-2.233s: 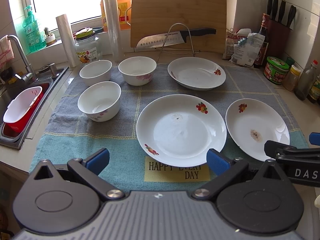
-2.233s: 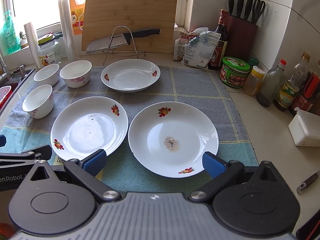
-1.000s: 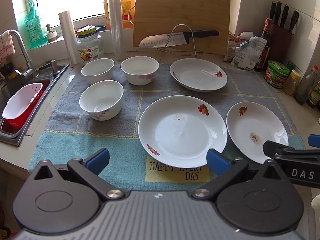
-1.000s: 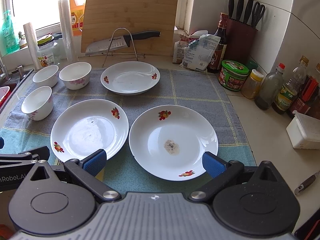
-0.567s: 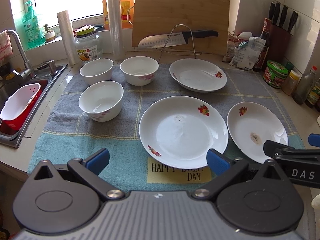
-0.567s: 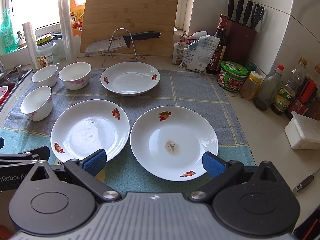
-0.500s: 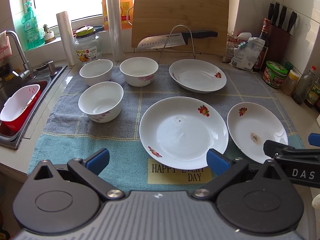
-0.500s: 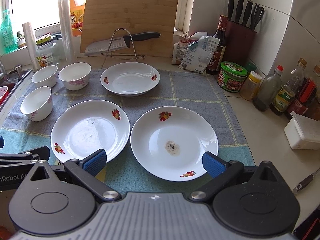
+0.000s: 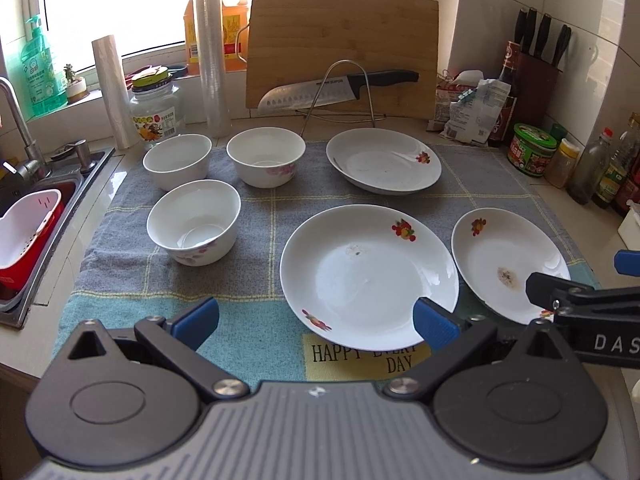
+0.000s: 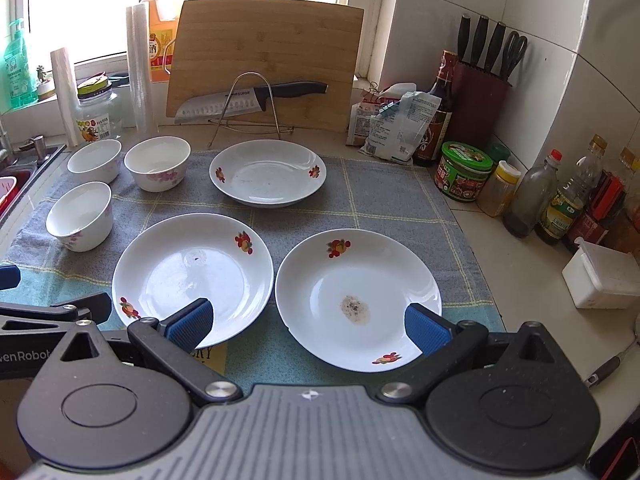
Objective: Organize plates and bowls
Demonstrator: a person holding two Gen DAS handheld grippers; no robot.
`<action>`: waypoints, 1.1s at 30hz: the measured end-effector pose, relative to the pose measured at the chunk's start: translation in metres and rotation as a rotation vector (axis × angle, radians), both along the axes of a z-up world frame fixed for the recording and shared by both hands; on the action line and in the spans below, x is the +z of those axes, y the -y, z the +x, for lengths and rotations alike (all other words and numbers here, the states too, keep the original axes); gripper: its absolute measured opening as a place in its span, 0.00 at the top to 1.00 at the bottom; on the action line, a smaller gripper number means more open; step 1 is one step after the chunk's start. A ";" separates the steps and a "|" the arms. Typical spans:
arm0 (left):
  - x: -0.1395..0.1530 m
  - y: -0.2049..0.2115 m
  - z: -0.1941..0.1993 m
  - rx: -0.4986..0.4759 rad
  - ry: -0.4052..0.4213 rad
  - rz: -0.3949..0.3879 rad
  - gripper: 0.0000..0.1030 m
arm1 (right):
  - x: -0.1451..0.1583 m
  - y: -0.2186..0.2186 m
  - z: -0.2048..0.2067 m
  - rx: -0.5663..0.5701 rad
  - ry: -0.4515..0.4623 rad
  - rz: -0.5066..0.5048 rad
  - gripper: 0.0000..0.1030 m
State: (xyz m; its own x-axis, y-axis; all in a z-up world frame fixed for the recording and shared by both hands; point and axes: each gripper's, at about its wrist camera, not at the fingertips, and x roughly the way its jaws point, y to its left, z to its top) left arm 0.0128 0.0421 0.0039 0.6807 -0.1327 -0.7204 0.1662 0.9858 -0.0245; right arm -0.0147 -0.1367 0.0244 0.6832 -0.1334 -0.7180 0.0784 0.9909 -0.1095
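Three white flowered plates lie on a grey-blue mat (image 9: 260, 280): a middle plate (image 9: 368, 276) (image 10: 192, 276), a right plate with a brown stain (image 9: 508, 264) (image 10: 356, 296) and a far plate (image 9: 384, 166) (image 10: 268, 172). Three white bowls stand at the left: a near bowl (image 9: 194, 222) (image 10: 80, 216), a back-left bowl (image 9: 177, 162) (image 10: 95, 160) and a back-middle bowl (image 9: 266, 157) (image 10: 157, 164). My left gripper (image 9: 316, 322) is open at the mat's front edge, before the middle plate. My right gripper (image 10: 308, 328) is open just short of the stained plate. Both hold nothing.
A knife (image 10: 248, 100) rests on a wire stand before a bamboo cutting board (image 9: 344, 48). A sink (image 9: 32, 216) with a red-and-white strainer is at the left. Jars, bottles and a knife block (image 10: 480, 96) line the right wall; a white box (image 10: 600, 276) sits right.
Both grippers have drifted slightly; the plates and bowls sit a little lower and closer in view. Nothing was grasped or moved.
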 end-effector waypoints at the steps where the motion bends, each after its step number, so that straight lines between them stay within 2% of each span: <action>1: -0.001 -0.001 0.000 -0.013 0.009 -0.005 0.01 | 0.000 -0.001 -0.001 0.004 0.005 -0.004 0.00; 8: -0.012 -0.007 -0.004 -0.138 0.080 -0.086 0.01 | 0.000 0.009 -0.009 0.016 0.035 -0.008 0.00; 15: -0.024 0.007 -0.009 -0.241 0.059 -0.104 0.01 | -0.005 0.033 -0.015 0.013 0.060 -0.031 0.00; 17: -0.027 0.017 -0.012 -0.285 0.061 -0.094 0.01 | -0.006 0.044 -0.015 0.007 0.063 -0.022 0.00; 21: -0.033 0.041 -0.021 -0.351 0.116 -0.047 0.01 | -0.010 0.069 -0.010 0.001 0.071 0.017 0.00; 23: -0.037 0.053 -0.023 -0.380 0.123 -0.053 0.01 | -0.013 0.082 -0.004 0.010 0.074 0.026 0.00; 30: -0.064 0.107 -0.017 -0.441 0.069 -0.032 0.01 | -0.031 0.126 0.028 0.087 0.043 0.056 0.00; 33: -0.076 0.133 -0.015 -0.468 0.059 0.009 0.01 | -0.041 0.142 0.043 0.113 0.020 0.073 0.00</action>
